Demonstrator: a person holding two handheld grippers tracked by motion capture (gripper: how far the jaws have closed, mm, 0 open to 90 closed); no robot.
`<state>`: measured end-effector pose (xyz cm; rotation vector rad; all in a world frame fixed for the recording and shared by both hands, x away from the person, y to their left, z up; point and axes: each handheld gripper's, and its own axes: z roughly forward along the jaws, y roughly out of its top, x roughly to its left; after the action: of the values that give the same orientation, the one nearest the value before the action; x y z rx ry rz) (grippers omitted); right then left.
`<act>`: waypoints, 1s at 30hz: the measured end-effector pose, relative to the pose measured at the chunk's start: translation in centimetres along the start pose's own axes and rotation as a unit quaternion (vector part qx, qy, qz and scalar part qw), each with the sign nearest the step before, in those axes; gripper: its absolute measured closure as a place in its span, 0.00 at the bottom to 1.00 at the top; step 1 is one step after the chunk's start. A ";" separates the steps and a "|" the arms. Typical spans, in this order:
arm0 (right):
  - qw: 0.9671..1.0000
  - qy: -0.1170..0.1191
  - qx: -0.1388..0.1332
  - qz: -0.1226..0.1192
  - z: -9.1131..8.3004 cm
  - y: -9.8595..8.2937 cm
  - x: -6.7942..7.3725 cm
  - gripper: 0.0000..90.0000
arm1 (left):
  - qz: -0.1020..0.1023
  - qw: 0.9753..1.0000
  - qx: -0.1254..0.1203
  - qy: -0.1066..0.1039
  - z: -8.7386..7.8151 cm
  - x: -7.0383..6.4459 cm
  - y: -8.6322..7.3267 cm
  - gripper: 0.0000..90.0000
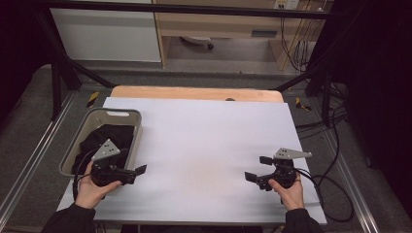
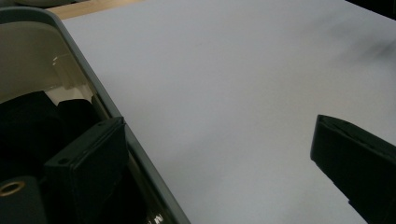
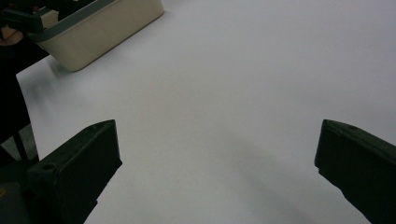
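Note:
A beige bin [image 1: 138,131] with a grey rim stands at the table's left, and dark cloth [image 1: 104,138] lies inside it. My left gripper [image 1: 135,165] is open at the bin's near right corner, held by a hand. In the left gripper view, the left gripper [image 2: 217,126] has one jaw over the bin's rim [image 2: 93,88] and the dark cloth [image 2: 28,121], and the other jaw over the bare white surface. My right gripper [image 1: 257,168] is open near the table's front right, pointing left. Nothing lies between the jaws of the right gripper [image 3: 218,126], and the bin [image 3: 102,32] sits far off.
A white sheet [image 1: 209,145] covers the table, with a wooden strip [image 1: 194,92] showing at the back edge. Cables [image 1: 335,184] trail off the right side onto the floor. Black frame struts [image 1: 63,63] stand at the back corners.

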<state>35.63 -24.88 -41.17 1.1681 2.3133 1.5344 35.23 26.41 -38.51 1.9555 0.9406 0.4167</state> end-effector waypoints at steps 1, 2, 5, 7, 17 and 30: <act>1.000 0.001 0.001 0.000 0.0 0.0 0.0 0.01 | 0.000 1.000 0.000 0.000 0.0 0.0 0.0 0.04; 1.000 0.001 0.001 0.000 0.0 0.0 0.0 0.01 | 0.000 1.000 0.000 0.000 -0.1 0.0 0.1 0.04; 1.000 0.000 0.001 0.000 0.1 0.0 0.0 0.01 | 0.000 1.000 -0.002 0.000 -0.2 0.1 0.1 0.04; 1.000 0.000 0.001 0.000 0.1 0.0 0.0 0.01 | 0.001 1.000 -0.001 0.001 -0.2 0.0 0.2 0.04; 1.000 0.000 0.002 -0.001 0.1 0.0 0.0 0.01 | 0.001 1.000 0.002 0.000 -0.2 0.0 0.3 0.04; 1.000 0.000 0.002 -0.002 0.1 0.0 0.0 0.01 | 0.001 1.000 0.003 0.002 -0.2 0.1 0.3 0.04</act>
<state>35.68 -24.86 -41.21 1.1626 2.3191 1.5296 35.32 26.49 -38.17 1.9610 0.9439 0.4199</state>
